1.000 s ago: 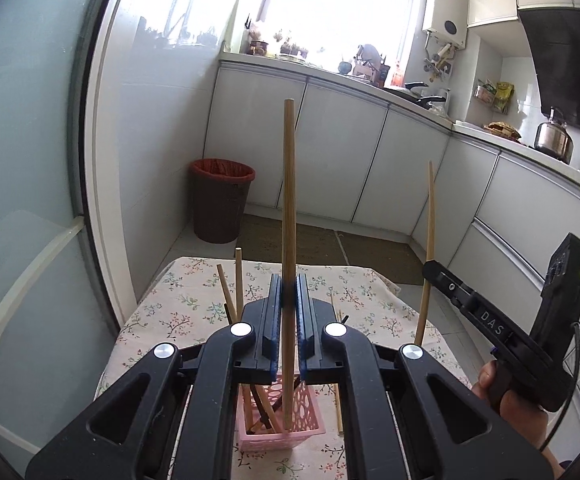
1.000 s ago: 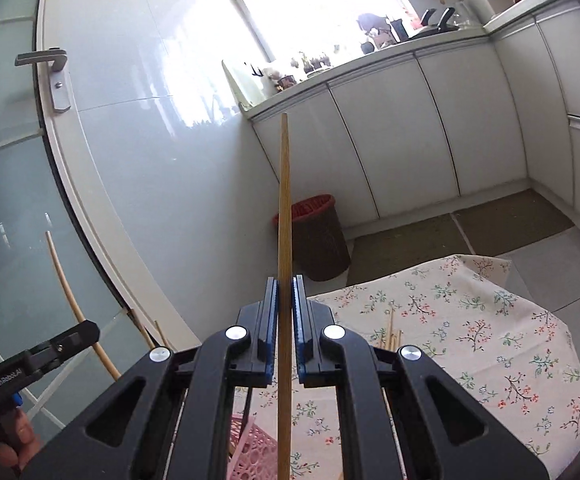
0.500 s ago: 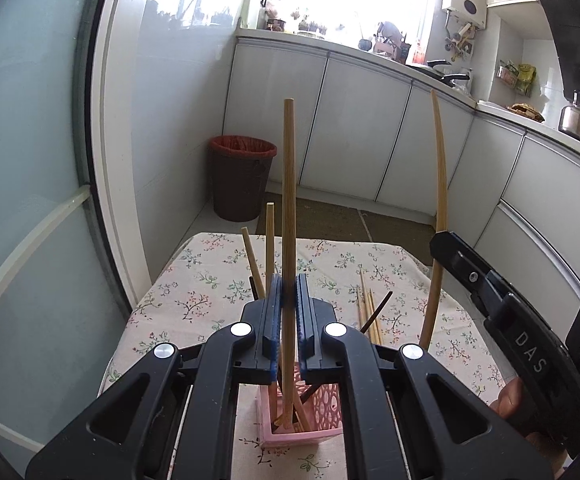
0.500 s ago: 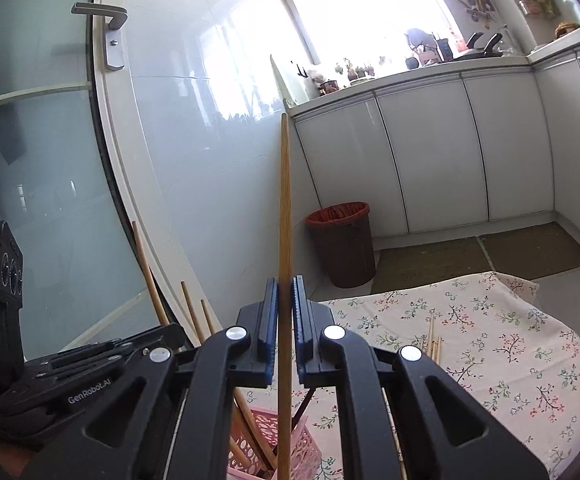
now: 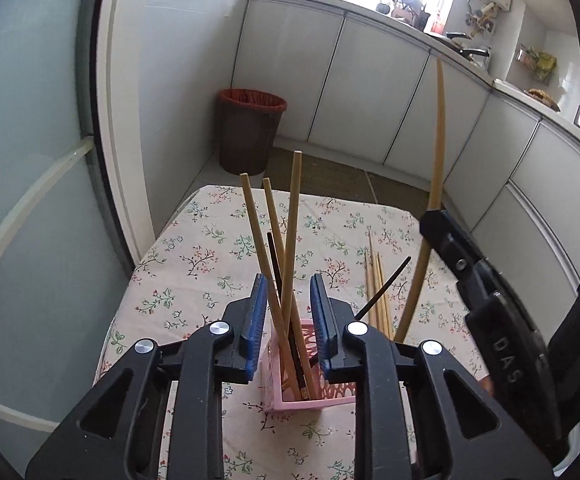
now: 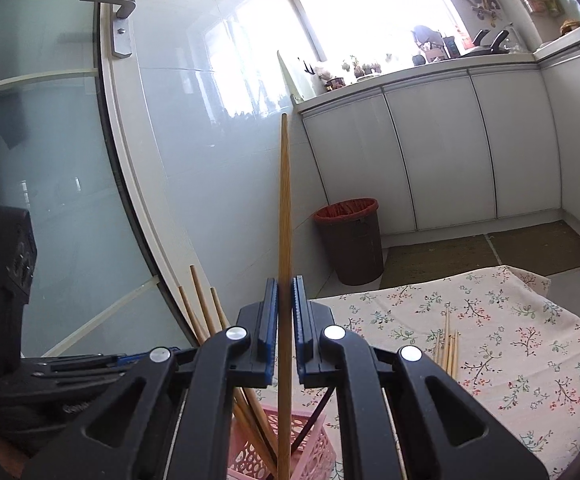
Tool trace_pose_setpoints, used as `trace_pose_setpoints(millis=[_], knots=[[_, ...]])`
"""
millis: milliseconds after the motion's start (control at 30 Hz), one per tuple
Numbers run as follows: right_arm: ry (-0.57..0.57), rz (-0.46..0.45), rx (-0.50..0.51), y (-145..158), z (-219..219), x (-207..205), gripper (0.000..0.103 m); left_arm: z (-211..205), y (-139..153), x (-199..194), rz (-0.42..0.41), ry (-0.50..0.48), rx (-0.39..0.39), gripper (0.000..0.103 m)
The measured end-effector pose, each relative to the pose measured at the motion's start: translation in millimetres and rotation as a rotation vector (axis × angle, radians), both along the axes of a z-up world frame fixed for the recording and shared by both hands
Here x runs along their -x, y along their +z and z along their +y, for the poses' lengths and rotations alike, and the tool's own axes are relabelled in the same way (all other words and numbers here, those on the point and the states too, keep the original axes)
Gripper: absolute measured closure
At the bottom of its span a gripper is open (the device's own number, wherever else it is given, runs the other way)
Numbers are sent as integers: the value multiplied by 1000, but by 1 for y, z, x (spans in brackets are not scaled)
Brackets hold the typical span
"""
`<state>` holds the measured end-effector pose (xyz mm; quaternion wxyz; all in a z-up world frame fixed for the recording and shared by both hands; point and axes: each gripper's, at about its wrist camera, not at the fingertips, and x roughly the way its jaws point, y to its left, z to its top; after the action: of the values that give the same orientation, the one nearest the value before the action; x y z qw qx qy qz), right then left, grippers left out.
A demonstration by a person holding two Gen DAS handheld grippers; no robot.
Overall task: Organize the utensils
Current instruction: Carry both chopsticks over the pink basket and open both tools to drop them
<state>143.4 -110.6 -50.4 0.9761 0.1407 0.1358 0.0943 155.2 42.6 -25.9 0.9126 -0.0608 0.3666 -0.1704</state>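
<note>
Standing in the pink basket [image 5: 332, 394] on the flowered tablecloth [image 5: 210, 256] are three pale wooden chopsticks [image 5: 292, 236] and two thin black ones [image 5: 275, 258], fanned out and leaning away from me. My left gripper [image 5: 289, 320] is spread wide around their shafts, gripping none. My right gripper [image 6: 285, 330] is pinched narrow on a darker wooden chopstick [image 6: 285, 216], its long axis upright, one end pointing at the ceiling, the lower end down in the basket's mouth. More loose chopsticks [image 6: 448, 344] lie flat on the cloth just beside the basket, lengthwise away from me.
</note>
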Motion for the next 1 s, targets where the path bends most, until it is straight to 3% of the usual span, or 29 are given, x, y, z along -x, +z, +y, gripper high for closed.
trace_pose_setpoints(millis=[333, 1000], knots=[[1, 20, 74, -24, 23, -8, 95, 12, 1, -5, 53, 36, 44, 80], [1, 23, 106, -20, 24, -2, 95, 10, -1, -9, 47, 17, 45, 80]])
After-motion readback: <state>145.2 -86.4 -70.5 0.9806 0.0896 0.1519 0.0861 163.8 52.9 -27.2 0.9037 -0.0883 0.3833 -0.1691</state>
